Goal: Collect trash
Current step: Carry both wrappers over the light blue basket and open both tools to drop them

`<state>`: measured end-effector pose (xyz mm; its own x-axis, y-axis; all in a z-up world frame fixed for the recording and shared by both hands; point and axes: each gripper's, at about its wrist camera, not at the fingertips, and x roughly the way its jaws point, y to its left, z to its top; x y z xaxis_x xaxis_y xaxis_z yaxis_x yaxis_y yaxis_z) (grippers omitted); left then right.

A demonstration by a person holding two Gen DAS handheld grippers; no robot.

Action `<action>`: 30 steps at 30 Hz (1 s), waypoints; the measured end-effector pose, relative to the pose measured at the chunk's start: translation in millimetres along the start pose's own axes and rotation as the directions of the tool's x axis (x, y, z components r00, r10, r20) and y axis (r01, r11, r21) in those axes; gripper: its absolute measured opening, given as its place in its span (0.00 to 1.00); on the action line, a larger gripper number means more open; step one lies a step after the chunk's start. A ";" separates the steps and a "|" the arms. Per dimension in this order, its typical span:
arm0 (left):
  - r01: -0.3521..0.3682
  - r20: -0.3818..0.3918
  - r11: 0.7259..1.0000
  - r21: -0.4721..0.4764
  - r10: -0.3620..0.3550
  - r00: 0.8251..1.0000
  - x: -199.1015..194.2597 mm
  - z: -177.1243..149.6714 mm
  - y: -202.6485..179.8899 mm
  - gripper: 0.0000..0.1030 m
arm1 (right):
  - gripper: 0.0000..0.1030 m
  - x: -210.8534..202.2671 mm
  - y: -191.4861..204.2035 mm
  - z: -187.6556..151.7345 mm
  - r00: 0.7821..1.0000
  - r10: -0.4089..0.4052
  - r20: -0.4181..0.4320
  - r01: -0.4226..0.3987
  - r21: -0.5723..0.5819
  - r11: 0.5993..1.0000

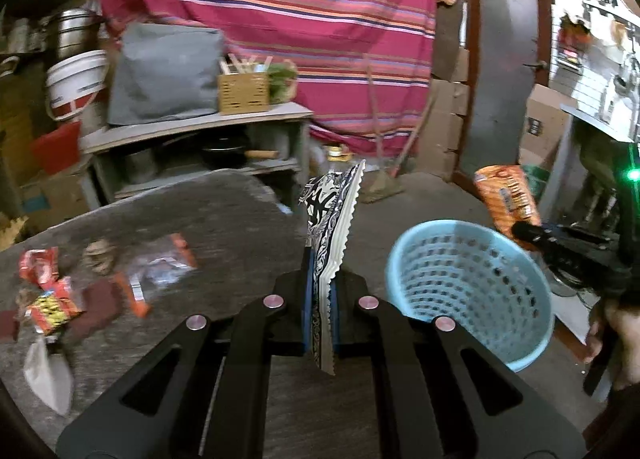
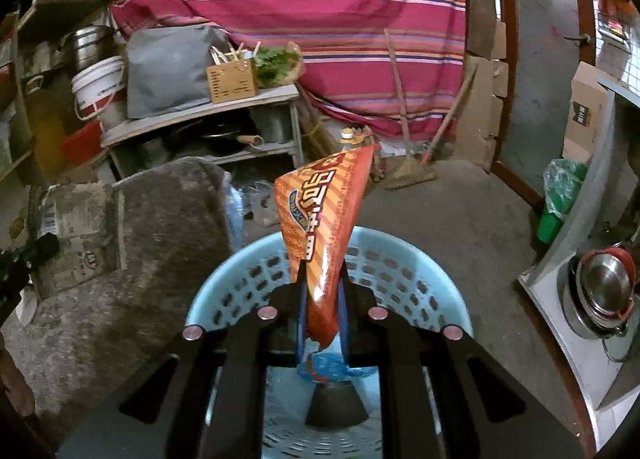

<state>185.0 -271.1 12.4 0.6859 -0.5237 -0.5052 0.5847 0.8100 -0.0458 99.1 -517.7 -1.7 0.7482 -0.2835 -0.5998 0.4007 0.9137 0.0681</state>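
Room: cluttered storeroom with a red striped cloth [image 1: 280,19] hung across the back and a grey shelf unit [image 1: 200,131] beneath it holding a grey cushion and a small wooden box; the edges of both views are dark and bent by the lens.
Surface: grey worn table [image 1: 180,211], blurred in the left wrist view, its near part hidden behind the gripper body.
Left gripper: the left gripper [image 1: 320,259] is clamped on a black-and-white wrapper [image 1: 332,211] that stands upright between the blue pads; the wrapper's lower end runs down behind the fingers.
Right gripper: the right gripper [image 2: 322,283] is closed on an orange snack bag [image 2: 324,215], held above the basket opening; the bag's bottom is tucked between the fingers, and a blue scrap shows just under it, too crumpled to name.
Basket: light blue basket [image 2: 400,271] with a perforated wall, on the floor just beside the table; its near rim is cut off by the gripper in the right wrist view.
Remaining trash: red and yellow wrappers [image 1: 44,295], a clear packet with orange ends [image 1: 160,271] and a white scrap [image 1: 48,375] lie on the table's left part, smeared by blur.
Person: a hand [image 1: 624,335] at the right edge of the left wrist view, mostly cropped.
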 end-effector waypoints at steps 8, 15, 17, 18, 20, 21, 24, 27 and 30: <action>0.116 -0.011 0.993 0.033 -0.116 0.993 17.2 1.0 -63.8 0.05 | 0.13 -1.0 -33.7 -6.7 1.000 -0.016 -0.012 0.017 0.040 0.999; 0.170 -0.064 0.985 0.027 -0.168 0.984 43.4 -5.3 -96.8 0.06 | 0.13 7.3 -49.6 -13.7 0.998 -0.038 -0.044 0.040 0.055 0.998; 0.171 -0.083 0.985 0.027 -0.168 0.982 52.0 -6.9 -99.7 0.08 | 0.13 9.3 -51.6 -14.4 0.998 -0.039 -0.050 0.042 0.057 0.998; 0.170 -0.093 0.985 0.026 -0.167 0.982 56.0 -7.4 -100.3 0.12 | 0.13 10.6 -51.7 -14.9 0.998 -0.041 -0.055 0.044 0.057 0.997; 0.154 -0.103 0.988 0.019 -0.151 0.983 60.1 -8.1 -97.0 0.28 | 0.13 12.5 -52.0 -15.5 0.997 -0.039 -0.061 0.042 0.059 0.997; 0.146 -0.104 0.989 0.015 -0.144 0.984 60.7 -8.3 -95.3 0.44 | 0.13 13.8 -51.7 -15.7 0.997 -0.037 -0.065 0.041 0.060 0.997; 0.095 -0.088 0.995 0.004 -0.094 0.992 57.7 -7.9 -85.3 0.61 | 0.13 18.7 -48.4 -15.3 0.997 -0.030 -0.078 0.034 0.052 0.998; 0.053 -0.085 0.999 -0.007 -0.053 0.995 51.2 -6.7 -69.2 0.71 | 0.13 24.6 -42.1 -14.5 0.995 -0.022 -0.094 0.026 0.041 0.999; 0.004 -0.062 1.000 -0.015 -0.005 0.998 39.2 -6.9 -50.4 0.81 | 0.14 32.4 -32.7 -16.8 0.993 -0.007 -0.117 0.012 0.039 0.999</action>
<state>179.4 -330.7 -11.1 0.6549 -0.5100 -0.5576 0.5806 0.8119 -0.0607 101.4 -551.9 -36.8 0.6786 -0.2540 -0.6892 0.4299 0.8981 0.0923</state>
